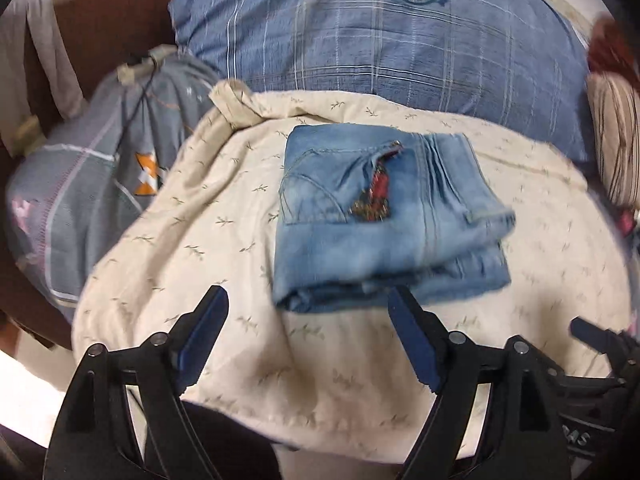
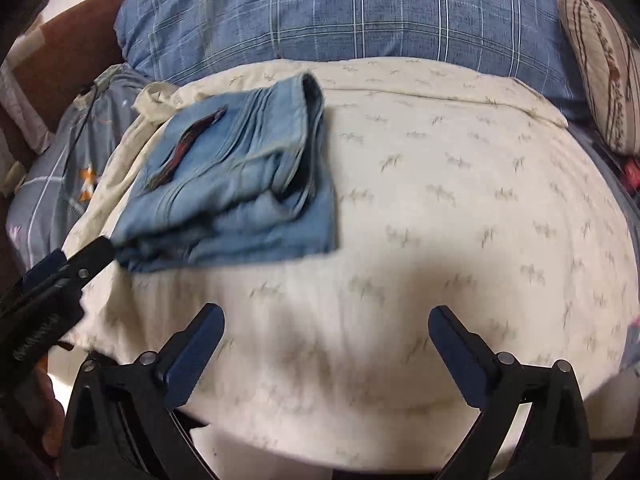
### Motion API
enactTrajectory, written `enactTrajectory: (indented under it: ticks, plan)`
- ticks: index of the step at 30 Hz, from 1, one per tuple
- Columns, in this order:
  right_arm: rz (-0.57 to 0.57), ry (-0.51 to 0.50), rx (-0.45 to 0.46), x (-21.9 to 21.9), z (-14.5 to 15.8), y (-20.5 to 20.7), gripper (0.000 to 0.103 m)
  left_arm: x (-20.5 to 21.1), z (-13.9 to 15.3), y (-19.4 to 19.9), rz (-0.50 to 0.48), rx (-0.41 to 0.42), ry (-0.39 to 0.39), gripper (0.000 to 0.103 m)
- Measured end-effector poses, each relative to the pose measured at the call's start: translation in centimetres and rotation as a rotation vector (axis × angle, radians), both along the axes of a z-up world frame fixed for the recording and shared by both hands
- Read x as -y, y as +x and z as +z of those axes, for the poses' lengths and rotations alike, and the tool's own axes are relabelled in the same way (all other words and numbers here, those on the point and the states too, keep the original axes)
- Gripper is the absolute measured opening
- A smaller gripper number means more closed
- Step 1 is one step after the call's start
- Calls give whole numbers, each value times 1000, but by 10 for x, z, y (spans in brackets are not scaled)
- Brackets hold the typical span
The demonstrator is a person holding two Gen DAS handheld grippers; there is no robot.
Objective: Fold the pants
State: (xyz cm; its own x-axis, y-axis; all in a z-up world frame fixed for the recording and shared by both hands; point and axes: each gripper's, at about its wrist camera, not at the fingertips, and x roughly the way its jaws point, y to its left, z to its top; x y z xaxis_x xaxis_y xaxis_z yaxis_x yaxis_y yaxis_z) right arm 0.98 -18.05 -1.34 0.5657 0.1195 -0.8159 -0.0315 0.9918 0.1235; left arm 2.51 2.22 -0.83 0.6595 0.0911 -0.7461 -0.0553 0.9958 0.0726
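I see the pants point(image 1: 384, 216), light blue denim, folded into a thick square bundle that lies on the cream sheet point(image 1: 224, 240) of the bed. A red and dark patch shows on the top layer, and the stacked edges of the fold face my right side. From the left wrist view the bundle sits just beyond my left tool point(image 1: 308, 300), whose blue-padded jaws are spread wide with nothing between them; the right-hand tip comes close to the bundle's near edge, though I cannot tell if it touches. My right tool point(image 2: 326, 318) is spread wide too, over bare sheet, well to the right of the pants and holding nothing. In that view the left tool's tip shows at the bundle's near left corner. Behind the pants lies a blue checked pillow point(image 1: 380, 48), with a grey patterned cushion point(image 1: 100, 184) off to the left.
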Motion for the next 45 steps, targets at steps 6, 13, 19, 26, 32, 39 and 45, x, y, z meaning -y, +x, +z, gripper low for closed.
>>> enactTrajectory:
  ticks: [6, 13, 19, 26, 32, 39, 45]
  plan:
    - [-2, -133, 176, -11, 14, -45, 102, 11, -3, -20, -6, 12, 74, 83]
    - [-50, -110, 225, 12, 32, -59, 102, 5, 8, -28, 2, 30, 56, 83]
    - [-116, -73, 240, 36, 39, -67, 102, 5, 17, -35, -44, 57, 23, 83]
    - [-157, -92, 258, 50, 44, -78, 102, 13, 21, -40, -104, 62, -6, 83]
    - [-167, -130, 259, 55, 47, -78, 102, 16, 17, -36, -121, 34, -28, 83]
    - [-173, -143, 244, 56, 45, -74, 102, 14, 15, -33, -129, 19, -49, 83]
    - [-160, -153, 227, 52, 43, -67, 102, 12, 15, -30, -135, 14, -61, 83]
